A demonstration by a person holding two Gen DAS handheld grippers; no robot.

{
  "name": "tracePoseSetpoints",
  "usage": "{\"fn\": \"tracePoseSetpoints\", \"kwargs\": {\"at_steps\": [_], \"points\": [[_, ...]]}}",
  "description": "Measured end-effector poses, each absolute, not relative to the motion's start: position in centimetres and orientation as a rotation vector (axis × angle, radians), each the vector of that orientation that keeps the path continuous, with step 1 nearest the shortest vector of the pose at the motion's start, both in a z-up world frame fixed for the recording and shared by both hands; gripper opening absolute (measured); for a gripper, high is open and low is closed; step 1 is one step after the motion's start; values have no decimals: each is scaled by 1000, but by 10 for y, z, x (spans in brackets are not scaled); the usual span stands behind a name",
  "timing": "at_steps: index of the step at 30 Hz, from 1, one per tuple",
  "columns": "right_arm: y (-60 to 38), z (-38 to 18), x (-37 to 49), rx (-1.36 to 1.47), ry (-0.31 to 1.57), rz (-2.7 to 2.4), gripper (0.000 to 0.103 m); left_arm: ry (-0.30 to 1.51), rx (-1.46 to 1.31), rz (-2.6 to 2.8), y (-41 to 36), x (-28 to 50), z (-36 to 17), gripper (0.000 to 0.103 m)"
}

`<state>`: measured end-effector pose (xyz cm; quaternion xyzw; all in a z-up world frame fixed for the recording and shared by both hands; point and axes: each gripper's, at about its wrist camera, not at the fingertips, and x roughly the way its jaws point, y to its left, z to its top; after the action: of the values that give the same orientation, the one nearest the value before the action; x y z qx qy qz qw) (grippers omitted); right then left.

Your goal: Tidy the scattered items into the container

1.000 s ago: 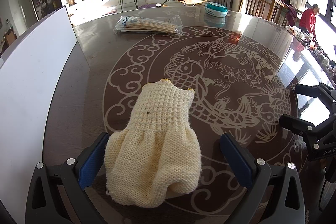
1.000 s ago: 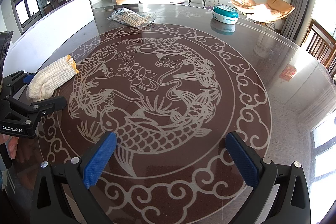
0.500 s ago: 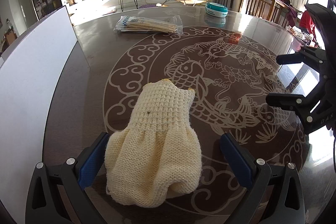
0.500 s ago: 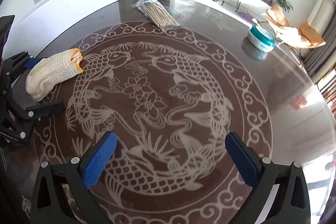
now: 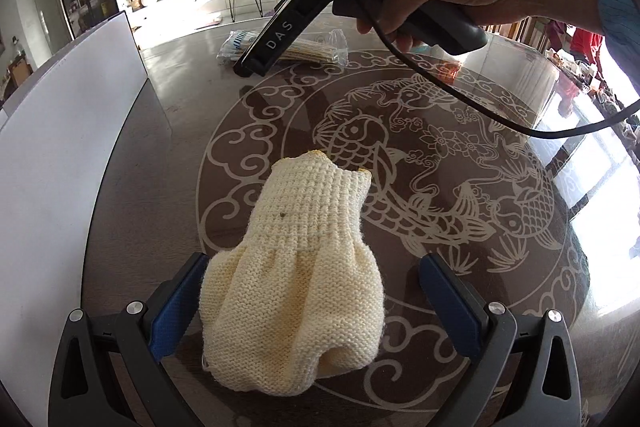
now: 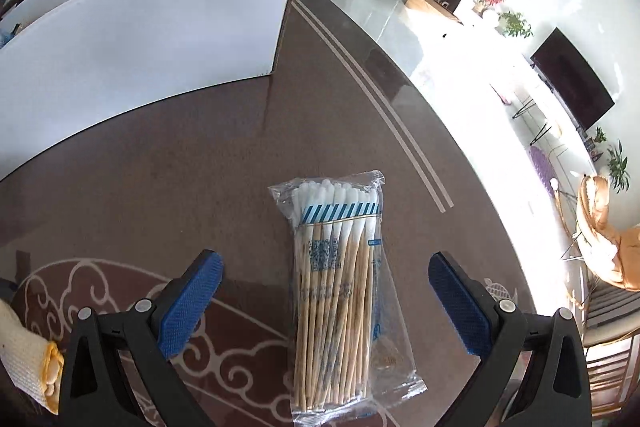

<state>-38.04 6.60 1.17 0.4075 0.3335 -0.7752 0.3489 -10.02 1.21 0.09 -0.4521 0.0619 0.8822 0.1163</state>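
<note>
Our right tool (image 6: 324, 301) spread wide, straddling swab packet (image 6: 340, 291) flat on desk (image 6: 180, 195); packet's long axis runs straight ahead between fingers. Left tool (image 5: 308, 303) wide around glove (image 5: 298, 291).

Both tools, the left tool (image 5: 310, 301) and the right tool (image 6: 326, 297), share black frames, silver screws and textured blue pads (image 5: 176, 301); the right's black handle reads "DAS", trailing a black cable (image 5: 472, 99).

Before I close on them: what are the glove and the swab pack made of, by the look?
Glove: cream knitted yarn, likely cotton; visible stitch rows, ribbed cuff, soft slump. Swab pack: clear glossy plastic film, crinkled with glare, holding pale wooden-looking sticks with white fluffy tips.
</note>
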Motion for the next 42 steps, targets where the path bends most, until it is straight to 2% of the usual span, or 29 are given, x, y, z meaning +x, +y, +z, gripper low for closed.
{"fn": "tracePoseSetpoints", "kwargs": {"at_steps": [1, 3, 4, 5, 6, 11, 16, 21, 24, 26, 27, 29, 34, 35, 37, 42], "points": [[70, 11, -390, 1096, 768, -2019, 97, 181, -1324, 2583, 12, -100, 1, 103], [82, 10, -405, 1180, 597, -2048, 76, 181, -1324, 2583, 11, -101, 1, 103], [91, 11, -409, 1216, 513, -2054, 57, 181, -1324, 2584, 11, -101, 1, 103], [100, 14, -410, 1230, 474, -2080, 43, 180, -1324, 2583, 11, -102, 1, 103], [107, 15, -409, 1250, 451, -2089, 39, 179, -1324, 2583, 10, -102, 1, 103], [153, 21, -366, 1305, 499, -2131, 37, 179, -1323, 2584, 9, -103, 1, 103], [226, 26, -272, 1378, 446, -2212, 37, 180, -1323, 2585, 8, -102, 1, 103], [300, 19, -152, 1342, 257, -2428, 38, 180, -1324, 2585, 8, -103, 1, 103], [320, 20, -102, 1312, 130, -2525, 38, 181, -1324, 2585, 8, -103, 1, 103], [319, 22, -83, 1296, 104, -2575, 41, 183, -1324, 2587, 8, -103, 1, 103], [318, 22, -77, 1294, 105, -2595, 46, 183, -1324, 2587, 7, -103, 1, 103], [318, 22, -75, 1298, 95, -2596, 75, 183, -1324, 2587, 7, -103, 1, 103], [301, 12, -84, 1328, 219, -2560, 93, 178, -1324, 2587, 6, -104, 1, 103], [299, 10, -82, 1326, 208, -2546, 99, 178, -1324, 2586, 5, -105, 1, 103], [296, 7, -83, 1319, 210, -2534, 103, 177, -1324, 2586, 5, -105, 1, 103], [294, 6, -81, 1310, 216, -2540, 103, 174, -1324, 2584, 5, -105, 1, 103]]}}
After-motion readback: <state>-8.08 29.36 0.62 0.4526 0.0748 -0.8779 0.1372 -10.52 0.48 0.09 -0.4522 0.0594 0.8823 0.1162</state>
